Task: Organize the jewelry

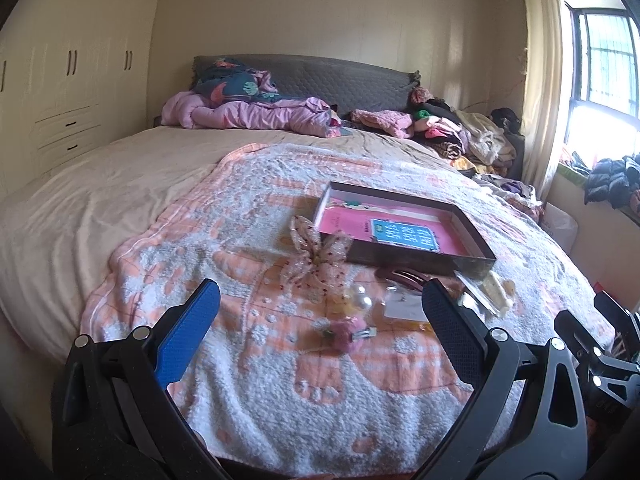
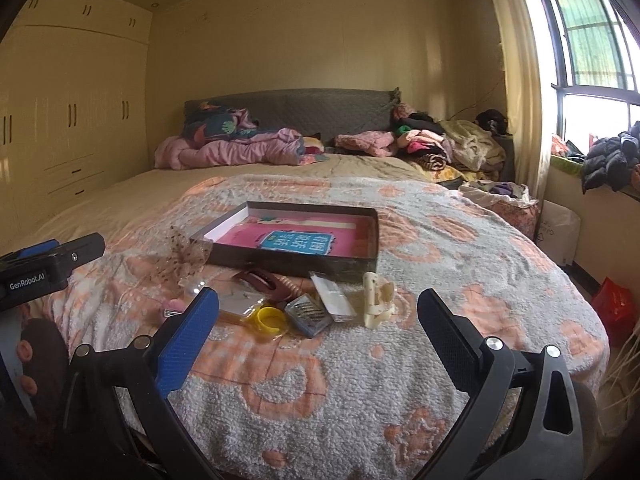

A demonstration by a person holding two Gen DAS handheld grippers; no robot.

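Both grippers, left (image 1: 320,304) and right (image 2: 318,312), hover with jaws wide and empty over the blanket (image 2: 360,380). At 12 o'clock lies the shallow box (image 2: 288,236), jewelry clustered just before it. Only the right view shows the yellow ring (image 2: 269,319) and cream claw clip (image 2: 378,300); only the left shows the pink flower clip (image 1: 348,334).

Home bedroom, bed (image 2: 120,196), wardrobe (image 2: 72,92), window (image 2: 592,40)

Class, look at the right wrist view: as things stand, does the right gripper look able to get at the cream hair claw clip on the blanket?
Probably yes. The right gripper is open and holds nothing, and the cream hair claw clip lies just ahead, between its fingers' line, at the near edge of the clutter. Only bare blanket lies between them.
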